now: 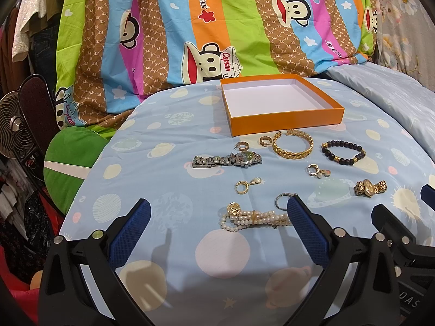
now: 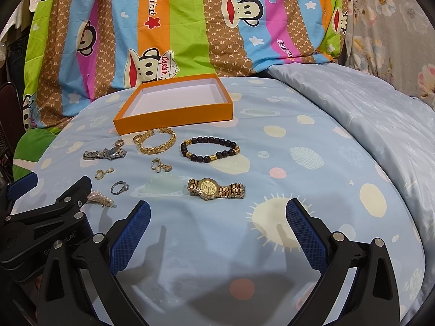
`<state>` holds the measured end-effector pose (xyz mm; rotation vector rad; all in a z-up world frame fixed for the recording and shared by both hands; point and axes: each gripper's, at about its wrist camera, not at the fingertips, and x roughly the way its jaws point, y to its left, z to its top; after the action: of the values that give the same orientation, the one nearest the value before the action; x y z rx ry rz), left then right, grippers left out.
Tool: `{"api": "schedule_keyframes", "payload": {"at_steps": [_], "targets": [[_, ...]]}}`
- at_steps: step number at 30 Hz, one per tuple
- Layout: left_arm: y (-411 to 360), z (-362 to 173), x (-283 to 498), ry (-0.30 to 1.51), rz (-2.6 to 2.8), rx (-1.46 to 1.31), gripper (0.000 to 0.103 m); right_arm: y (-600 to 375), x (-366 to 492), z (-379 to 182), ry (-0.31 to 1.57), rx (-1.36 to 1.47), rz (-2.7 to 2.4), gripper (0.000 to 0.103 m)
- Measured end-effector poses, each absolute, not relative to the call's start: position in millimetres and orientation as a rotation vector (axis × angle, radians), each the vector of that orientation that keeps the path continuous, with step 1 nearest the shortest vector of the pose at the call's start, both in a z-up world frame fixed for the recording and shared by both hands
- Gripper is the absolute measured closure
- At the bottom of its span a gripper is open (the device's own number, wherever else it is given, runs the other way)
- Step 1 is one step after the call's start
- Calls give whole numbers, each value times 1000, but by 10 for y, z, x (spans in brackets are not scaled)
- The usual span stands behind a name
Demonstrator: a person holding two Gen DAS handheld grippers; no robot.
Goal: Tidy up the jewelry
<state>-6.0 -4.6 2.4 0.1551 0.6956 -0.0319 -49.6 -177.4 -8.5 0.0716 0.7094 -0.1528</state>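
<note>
An empty orange box (image 1: 285,118) (image 2: 174,121) with a white inside sits at the back of the blue sheet. In front of it lie a silver watch (image 1: 227,160) (image 2: 104,154), a gold braided bangle (image 1: 293,144) (image 2: 157,141), a dark bead bracelet (image 1: 343,152) (image 2: 210,149), a gold watch (image 1: 370,188) (image 2: 216,188), several small earrings (image 1: 246,185) and a silver ring (image 2: 119,188). A pearl bracelet (image 1: 252,218) lies just ahead of my open left gripper (image 1: 217,209). My right gripper (image 2: 217,209) is open and empty, short of the gold watch.
A striped cartoon-print quilt (image 1: 217,27) rises behind the box. A pale blue duvet (image 2: 367,114) bulges on the right. A green cushion (image 1: 73,160), a small fan (image 1: 13,130) and hanging clothes stand off the left edge. The left gripper's body (image 2: 40,217) shows in the right wrist view.
</note>
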Motion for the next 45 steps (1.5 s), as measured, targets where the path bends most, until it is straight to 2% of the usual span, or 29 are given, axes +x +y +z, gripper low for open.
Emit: {"api": "schedule_keyframes", "payload": {"at_steps": [17,26,36,38,42,45], "targets": [[-76,8,-73,710,-74,132,5,-1782,-504,-118,747,104,-150,5],[167,-25,-73,775,-136,74,5,-1909,-443,-156,782,185,-104,5],[344,-75,-36,820,-231,50,5,-1929,-122,-122,815,-39,16,5],[361,-95,-14,836,-241,36,5,-1948,-45,-168,843,-54,44,9],[324,-111,0,853,-267,48,5,-1982,91,-226,889,-37,90,26],[290,-112,8,857,-278,64,5,-1985,171,-276,914,-39,128,30]]}}
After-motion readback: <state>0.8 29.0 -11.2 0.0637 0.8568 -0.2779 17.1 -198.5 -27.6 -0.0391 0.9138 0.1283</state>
